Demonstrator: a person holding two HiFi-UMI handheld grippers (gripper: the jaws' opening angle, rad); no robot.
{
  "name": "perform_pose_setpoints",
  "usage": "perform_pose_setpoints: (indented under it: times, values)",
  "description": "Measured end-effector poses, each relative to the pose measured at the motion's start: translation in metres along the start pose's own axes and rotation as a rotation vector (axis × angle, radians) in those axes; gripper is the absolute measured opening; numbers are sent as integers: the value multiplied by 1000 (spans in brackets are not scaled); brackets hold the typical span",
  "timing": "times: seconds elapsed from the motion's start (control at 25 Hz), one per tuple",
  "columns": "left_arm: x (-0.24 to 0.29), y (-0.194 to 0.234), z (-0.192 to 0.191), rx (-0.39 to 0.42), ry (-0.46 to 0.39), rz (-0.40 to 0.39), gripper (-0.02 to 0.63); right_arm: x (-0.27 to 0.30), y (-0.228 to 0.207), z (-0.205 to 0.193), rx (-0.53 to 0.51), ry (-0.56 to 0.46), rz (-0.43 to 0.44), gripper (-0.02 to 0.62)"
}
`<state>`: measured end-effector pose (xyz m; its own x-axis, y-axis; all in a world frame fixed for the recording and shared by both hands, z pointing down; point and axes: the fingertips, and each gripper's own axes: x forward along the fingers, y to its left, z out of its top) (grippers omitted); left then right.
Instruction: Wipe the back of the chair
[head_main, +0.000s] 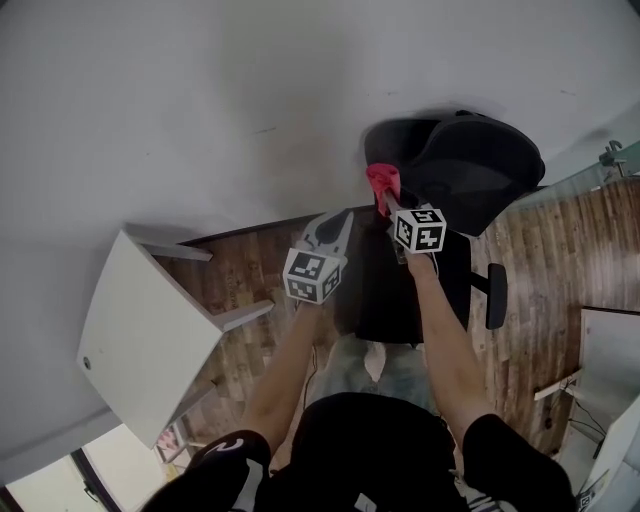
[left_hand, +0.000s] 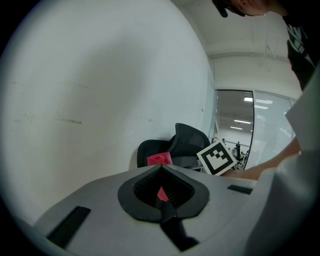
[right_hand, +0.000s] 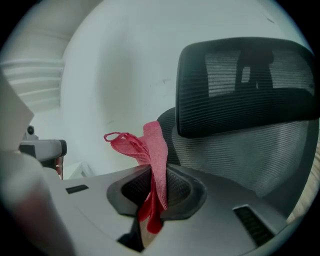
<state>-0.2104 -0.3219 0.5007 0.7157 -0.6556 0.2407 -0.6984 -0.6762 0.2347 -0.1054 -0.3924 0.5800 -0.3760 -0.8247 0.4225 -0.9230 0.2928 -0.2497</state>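
Observation:
A black mesh office chair (head_main: 480, 170) stands against the white wall, its seat (head_main: 400, 290) turned toward me. My right gripper (head_main: 385, 205) is shut on a red cloth (head_main: 383, 182) and holds it up beside the chair's back, at its left edge. In the right gripper view the cloth (right_hand: 150, 145) sticks up from the shut right gripper (right_hand: 155, 172), close to the mesh back (right_hand: 240, 155) and under the headrest (right_hand: 245, 85). My left gripper (head_main: 330, 232) hovers to the left, shut, apart from the chair. In the left gripper view its jaws (left_hand: 161, 169) meet, with the cloth (left_hand: 159, 159) beyond.
A white table (head_main: 140, 340) stands at the left over the wooden floor (head_main: 560, 250). The white wall (head_main: 250, 100) runs right behind the chair. The chair's armrest (head_main: 496, 295) juts out at the right. White furniture (head_main: 610, 360) sits at the right edge.

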Motion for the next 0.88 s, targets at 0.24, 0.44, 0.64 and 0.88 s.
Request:
perform_pose_setpoints:
  times: [0.24,0.44,0.64,0.88]
  values:
    - [8,29,-10,17,0,-6,25,31,-21,-2,34,-37,-62,71]
    - [20,38,-16,28,8,-37,25,50,-33,-1,23,-45,-90,71]
    - [32,33,-24,38,14,-75,25,61,-37,-8,6,-35,-93,71]
    - [44,28,-29,40,17,-100,25,63,-45,-12,2,-39,-84,72]
